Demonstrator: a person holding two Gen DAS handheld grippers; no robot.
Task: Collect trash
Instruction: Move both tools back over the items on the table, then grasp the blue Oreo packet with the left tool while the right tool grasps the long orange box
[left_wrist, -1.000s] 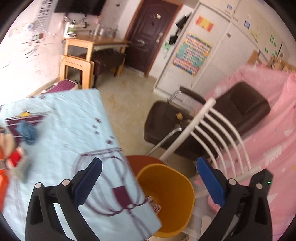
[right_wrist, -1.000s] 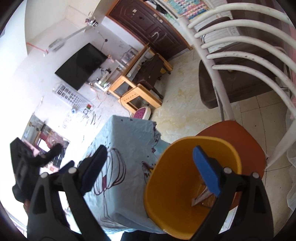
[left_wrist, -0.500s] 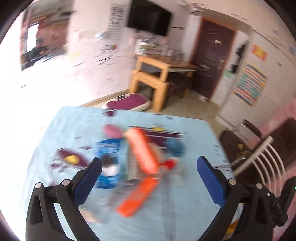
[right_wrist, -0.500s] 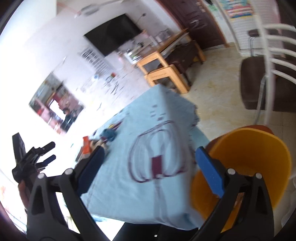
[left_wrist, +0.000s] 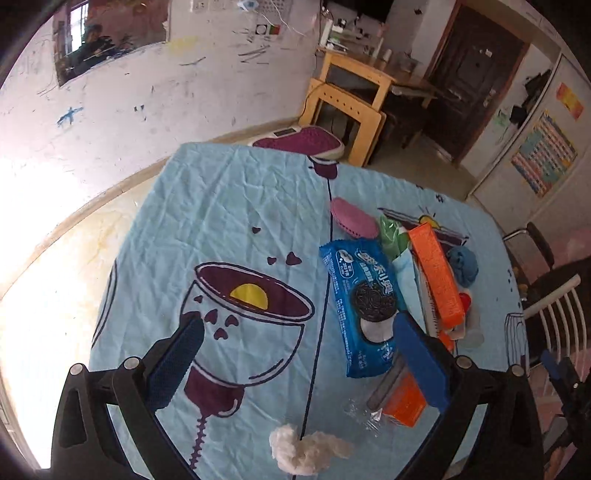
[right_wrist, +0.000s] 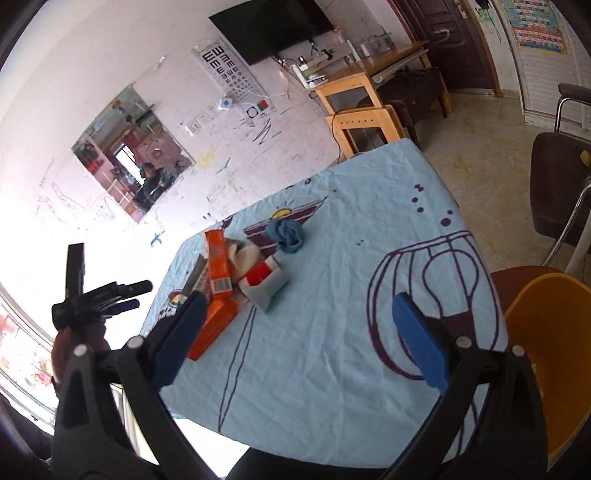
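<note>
A pile of trash lies on the light blue tablecloth (left_wrist: 229, 206): a blue cookie packet (left_wrist: 364, 299), a long orange box (left_wrist: 436, 273), a smaller orange box (left_wrist: 404, 402), a pink oval item (left_wrist: 352, 221), a blue cloth ball (left_wrist: 461, 264) and a white tissue wad (left_wrist: 306, 448). My left gripper (left_wrist: 295, 365) is open and empty above the table, its right finger over the packet's near end. My right gripper (right_wrist: 299, 336) is open and empty over the table's near side. The yellow bin (right_wrist: 554, 354) stands at the right edge. The orange boxes (right_wrist: 218, 266) and blue cloth (right_wrist: 288, 234) also show in the right wrist view.
A white slatted chair (left_wrist: 554, 314) and a dark armchair (right_wrist: 554, 192) stand beside the table. A wooden desk with a stool (left_wrist: 354, 88) stands by the far wall. A red-brown stool (right_wrist: 517, 275) sits under the bin. The left gripper (right_wrist: 92, 295) shows in the right wrist view.
Both grippers have swung from the yellow bin back toward the table. The left one now hovers over the trash pile; the right one looks across the cloth with the bin at its right.
</note>
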